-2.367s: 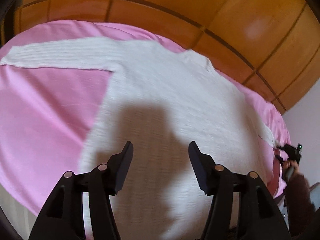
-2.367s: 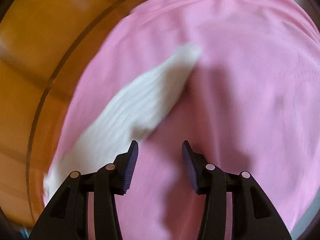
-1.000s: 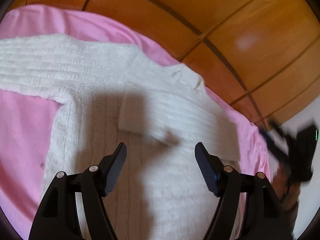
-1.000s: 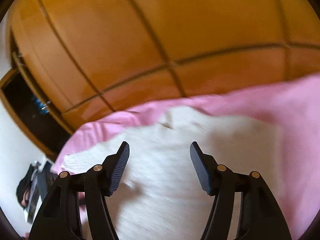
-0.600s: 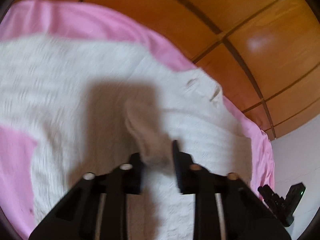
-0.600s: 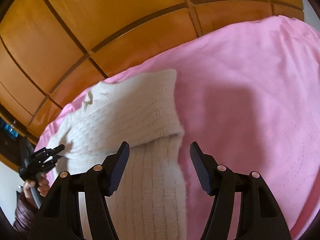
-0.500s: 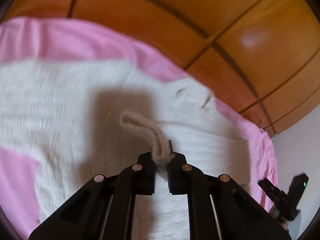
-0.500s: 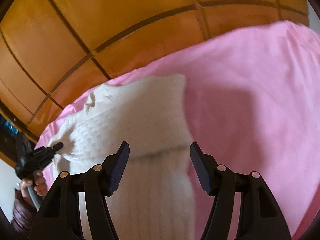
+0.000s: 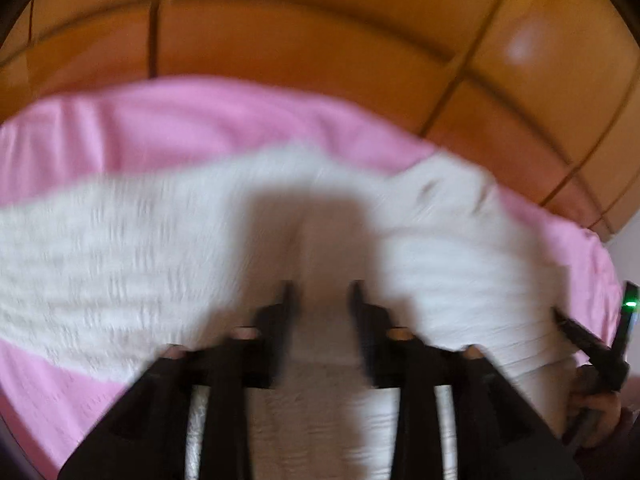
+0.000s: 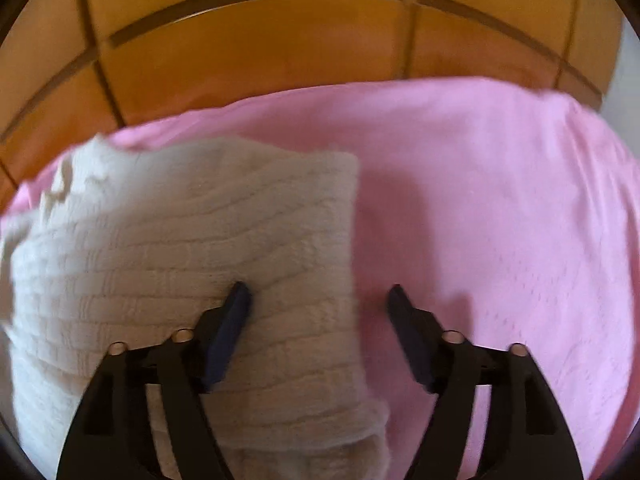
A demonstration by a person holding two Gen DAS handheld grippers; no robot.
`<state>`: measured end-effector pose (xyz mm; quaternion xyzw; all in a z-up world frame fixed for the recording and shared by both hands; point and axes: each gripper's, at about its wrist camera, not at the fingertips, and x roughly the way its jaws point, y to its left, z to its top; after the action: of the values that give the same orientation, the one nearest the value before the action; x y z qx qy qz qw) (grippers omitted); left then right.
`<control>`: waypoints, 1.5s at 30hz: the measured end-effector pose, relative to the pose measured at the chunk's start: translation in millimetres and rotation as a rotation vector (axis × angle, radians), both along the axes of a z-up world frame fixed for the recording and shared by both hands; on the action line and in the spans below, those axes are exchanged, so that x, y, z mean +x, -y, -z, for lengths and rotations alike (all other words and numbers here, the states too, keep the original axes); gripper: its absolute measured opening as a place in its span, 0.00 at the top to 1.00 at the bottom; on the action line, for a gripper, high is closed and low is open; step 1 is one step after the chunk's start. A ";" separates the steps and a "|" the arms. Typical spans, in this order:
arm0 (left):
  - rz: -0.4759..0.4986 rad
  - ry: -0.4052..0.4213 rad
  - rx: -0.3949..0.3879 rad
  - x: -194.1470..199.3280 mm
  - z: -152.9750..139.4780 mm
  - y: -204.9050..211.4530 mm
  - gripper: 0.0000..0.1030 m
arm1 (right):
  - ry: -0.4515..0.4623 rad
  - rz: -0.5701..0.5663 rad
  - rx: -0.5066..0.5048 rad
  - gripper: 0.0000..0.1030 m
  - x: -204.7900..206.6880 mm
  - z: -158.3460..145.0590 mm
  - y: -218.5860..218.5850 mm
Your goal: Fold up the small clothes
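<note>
The left gripper (image 9: 322,294) has its two black fingers a little apart, with a pale band of knit showing in the gap; the view is smeared by motion, so whether the fingers pinch the fabric or only frame it cannot be told. It points forward and down over the middle of the white sweater (image 9: 120,264), which lies spread on the pink bedsheet (image 9: 168,128), one sleeve running out to the left and a folded layer lying over the body on the right. The right gripper (image 10: 318,294) holds its fingers wide apart with nothing between them: the left finger (image 10: 230,330) sits over the knit, the right finger over bare pink sheet, so the gripper straddles the sweater's right edge. It too is tilted down toward the bed. In the left view the right gripper's dark body with a small green light (image 9: 631,303) shows at the far right edge, with the person's hand (image 9: 596,412) under it. Behind the bed stands a wall of orange-brown wooden panels (image 10: 280,48). No writing or label can be read anywhere.
</note>
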<state>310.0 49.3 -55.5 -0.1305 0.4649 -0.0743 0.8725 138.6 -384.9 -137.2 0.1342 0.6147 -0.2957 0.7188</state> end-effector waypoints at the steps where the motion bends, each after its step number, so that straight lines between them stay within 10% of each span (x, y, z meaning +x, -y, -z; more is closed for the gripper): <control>1: -0.010 -0.004 -0.017 -0.8 3.9 -3.5 0.64 | 0.000 -0.001 -0.007 0.26 -0.3 0.0 -0.1; 17: -0.344 0.054 -0.284 -87.3 -8.1 -125.1 0.37 | 0.143 -0.161 -0.043 0.22 6.8 -64.5 -63.4; 27: -0.707 0.102 -0.470 -152.0 1.5 -284.0 0.64 | 0.019 -0.276 0.054 0.22 -5.7 -14.9 -131.2; 35: -0.975 0.111 -0.565 -171.5 13.5 -381.6 0.64 | 0.013 -0.271 0.040 0.15 -8.1 -5.1 -135.2; 45: -1.059 0.105 -0.546 -129.2 23.9 -418.6 0.64 | -0.001 -0.272 0.021 0.13 -5.0 -2.7 -139.8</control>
<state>180.8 467.9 -79.4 -0.5602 0.2570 0.2478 0.7475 133.6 -245.1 -134.4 0.0571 0.6307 -0.1891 0.7505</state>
